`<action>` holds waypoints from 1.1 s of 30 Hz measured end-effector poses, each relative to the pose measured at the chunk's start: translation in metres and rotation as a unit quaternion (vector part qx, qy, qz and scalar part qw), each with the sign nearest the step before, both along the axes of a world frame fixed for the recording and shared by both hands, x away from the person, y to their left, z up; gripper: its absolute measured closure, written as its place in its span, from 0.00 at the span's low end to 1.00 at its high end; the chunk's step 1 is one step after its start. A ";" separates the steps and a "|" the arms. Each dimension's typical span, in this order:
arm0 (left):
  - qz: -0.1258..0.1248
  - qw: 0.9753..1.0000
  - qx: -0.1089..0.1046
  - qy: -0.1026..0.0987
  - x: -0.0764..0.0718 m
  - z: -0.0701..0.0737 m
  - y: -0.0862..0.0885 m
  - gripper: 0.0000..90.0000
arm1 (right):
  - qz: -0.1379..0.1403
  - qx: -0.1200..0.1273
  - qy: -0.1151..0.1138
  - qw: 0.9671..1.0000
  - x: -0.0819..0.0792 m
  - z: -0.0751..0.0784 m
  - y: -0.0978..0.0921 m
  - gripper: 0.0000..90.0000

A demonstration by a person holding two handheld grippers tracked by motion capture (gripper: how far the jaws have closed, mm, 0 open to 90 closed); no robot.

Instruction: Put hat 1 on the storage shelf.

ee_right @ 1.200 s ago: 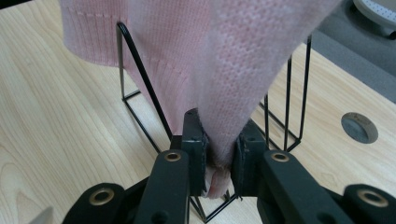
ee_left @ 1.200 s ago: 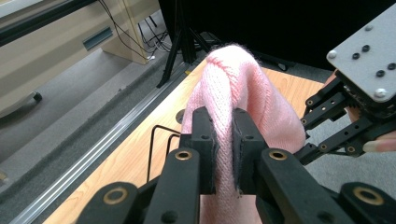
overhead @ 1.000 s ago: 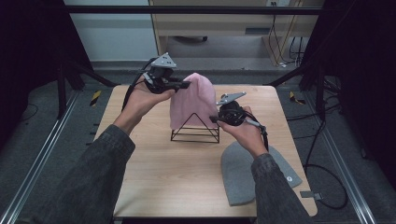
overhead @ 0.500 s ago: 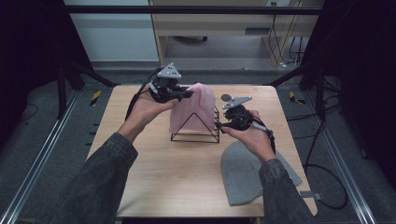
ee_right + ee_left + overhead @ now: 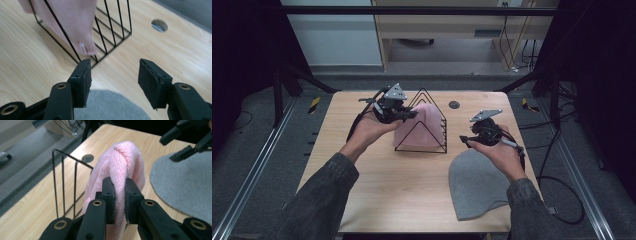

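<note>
Pink knit beanie (image 5: 125, 165), soft, bunched in L gripper (image 5: 119, 195), w/ wire rack (image 5: 65, 185)

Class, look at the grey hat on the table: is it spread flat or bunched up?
Spread flat. The grey hat lies smooth on the table with its rounded outline showing, and the open right gripper is not holding it.

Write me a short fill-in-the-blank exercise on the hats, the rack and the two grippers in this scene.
1. The left gripper is shut on the ____ hat.
2. The grey hat lies flat on the ____.
3. The right gripper has its jaws ____.
4. The pink hat hangs over the black wire ____.

Missing words: pink; table; open; rack
</note>
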State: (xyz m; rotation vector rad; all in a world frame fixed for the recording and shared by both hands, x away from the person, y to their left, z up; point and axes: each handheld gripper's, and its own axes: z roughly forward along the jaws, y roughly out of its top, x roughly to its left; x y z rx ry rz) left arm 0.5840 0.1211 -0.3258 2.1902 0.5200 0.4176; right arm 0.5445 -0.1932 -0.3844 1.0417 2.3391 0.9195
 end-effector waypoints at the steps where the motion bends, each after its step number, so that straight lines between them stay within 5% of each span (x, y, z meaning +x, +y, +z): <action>1: -0.001 1.000 0.002 0.002 0.000 -0.003 0.000 0.89 | -0.004 -0.002 0.003 1.000 -0.001 -0.002 -0.003 0.49; 8: 0.011 1.000 -0.026 0.002 -0.007 -0.007 0.006 0.76 | -0.021 -0.007 0.020 1.000 -0.007 -0.014 -0.022 0.50; 12: 0.027 0.998 -0.051 -0.003 -0.018 -0.005 0.014 0.56 | -0.031 -0.011 0.031 0.999 -0.007 -0.020 -0.032 0.48; 15: 0.037 0.998 -0.041 -0.009 -0.031 -0.010 0.020 0.40 | -0.038 -0.014 0.046 0.998 -0.004 -0.028 -0.039 0.44; 20: 0.043 0.999 -0.017 -0.009 -0.052 -0.030 0.037 0.20 | -0.049 -0.013 0.084 0.995 0.004 -0.045 -0.050 0.39; 23: 0.055 0.998 -0.015 0.011 -0.061 -0.045 0.049 0.13 | -0.057 -0.023 0.094 0.994 0.010 -0.055 -0.056 0.40; 33: 0.081 0.996 -0.005 0.047 -0.102 -0.104 0.095 0.10 | -0.078 -0.026 0.129 0.988 0.027 -0.082 -0.070 0.43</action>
